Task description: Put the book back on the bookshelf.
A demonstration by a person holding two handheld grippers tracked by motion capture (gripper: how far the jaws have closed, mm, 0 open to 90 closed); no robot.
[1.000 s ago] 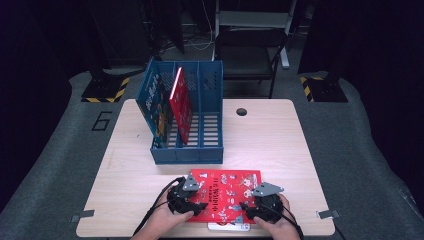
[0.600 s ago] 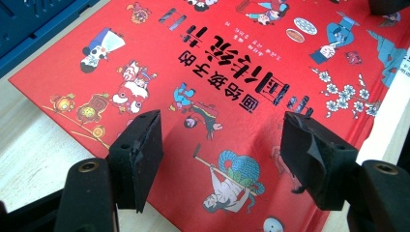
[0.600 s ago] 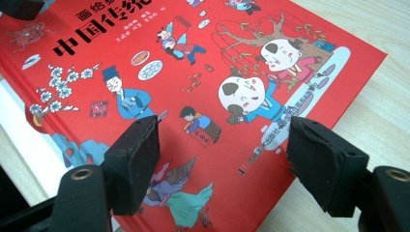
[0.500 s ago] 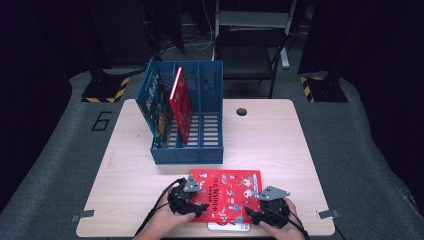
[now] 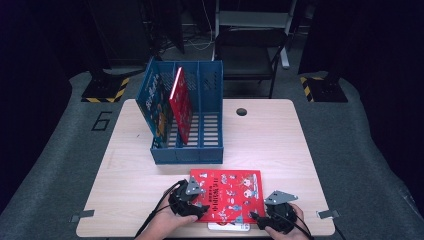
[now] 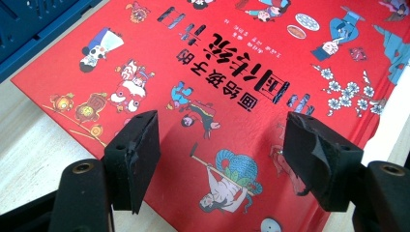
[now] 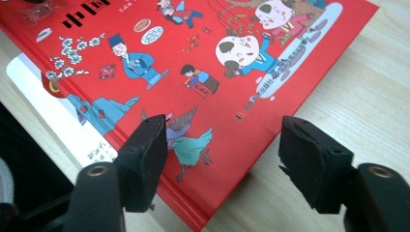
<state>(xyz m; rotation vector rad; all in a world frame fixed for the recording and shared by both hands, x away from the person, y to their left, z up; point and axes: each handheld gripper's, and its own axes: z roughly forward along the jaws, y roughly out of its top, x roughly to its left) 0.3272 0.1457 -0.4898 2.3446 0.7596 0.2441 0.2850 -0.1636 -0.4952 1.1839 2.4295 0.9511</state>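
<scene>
Your red book (image 5: pixel 227 193) lies flat on the surface (image 5: pixel 280 145), just in front of the blue file rack (image 5: pixel 187 120), its near edge over a white sheet (image 5: pixel 229 226). Your left gripper (image 6: pixel 227 159) hangs over the book's near left corner, fingers wide apart and holding nothing. Your right gripper (image 7: pixel 222 162) straddles its near right corner, equally spread, empty.

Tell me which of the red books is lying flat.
The red book at the table's near edge, between the two tools, lies flat. The other red book stands upright in the blue file rack.
</scene>
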